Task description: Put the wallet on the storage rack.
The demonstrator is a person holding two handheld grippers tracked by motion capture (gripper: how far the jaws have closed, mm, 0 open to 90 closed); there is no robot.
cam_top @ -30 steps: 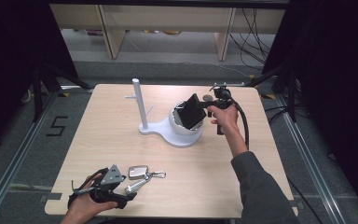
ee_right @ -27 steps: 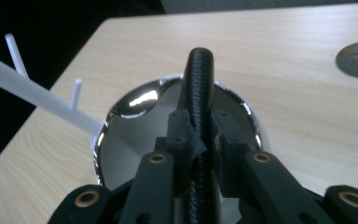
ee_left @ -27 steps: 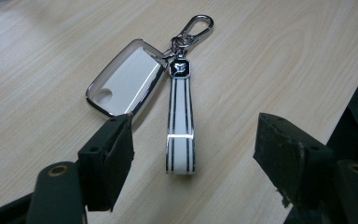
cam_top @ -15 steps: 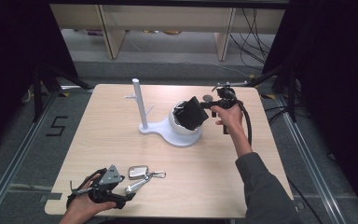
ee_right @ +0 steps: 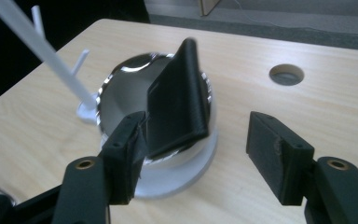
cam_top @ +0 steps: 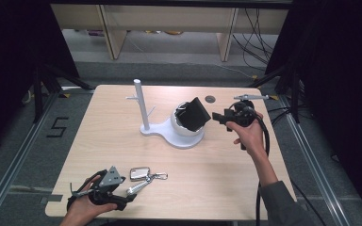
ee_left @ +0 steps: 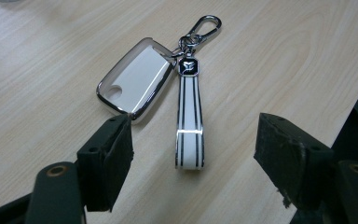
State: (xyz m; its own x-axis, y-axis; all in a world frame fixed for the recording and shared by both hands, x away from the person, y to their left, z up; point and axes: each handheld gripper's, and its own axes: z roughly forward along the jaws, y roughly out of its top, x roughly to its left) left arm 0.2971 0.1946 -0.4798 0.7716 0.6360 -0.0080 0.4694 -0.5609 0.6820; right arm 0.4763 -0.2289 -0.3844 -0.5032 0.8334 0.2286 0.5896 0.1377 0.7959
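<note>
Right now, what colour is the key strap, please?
White strap with black stripes, clearest in the left gripper view.

You can read a black "5" taped on the floor (cam_top: 57, 127) left of the table (cam_top: 122, 155); nothing else gives you legible text. The key fob's black badge (ee_left: 188, 66) carries only a small emblem.

Wooden table (cam_top: 122, 141), grommet hole (cam_top: 210, 99), floor marking "5" (cam_top: 58, 127)
</note>
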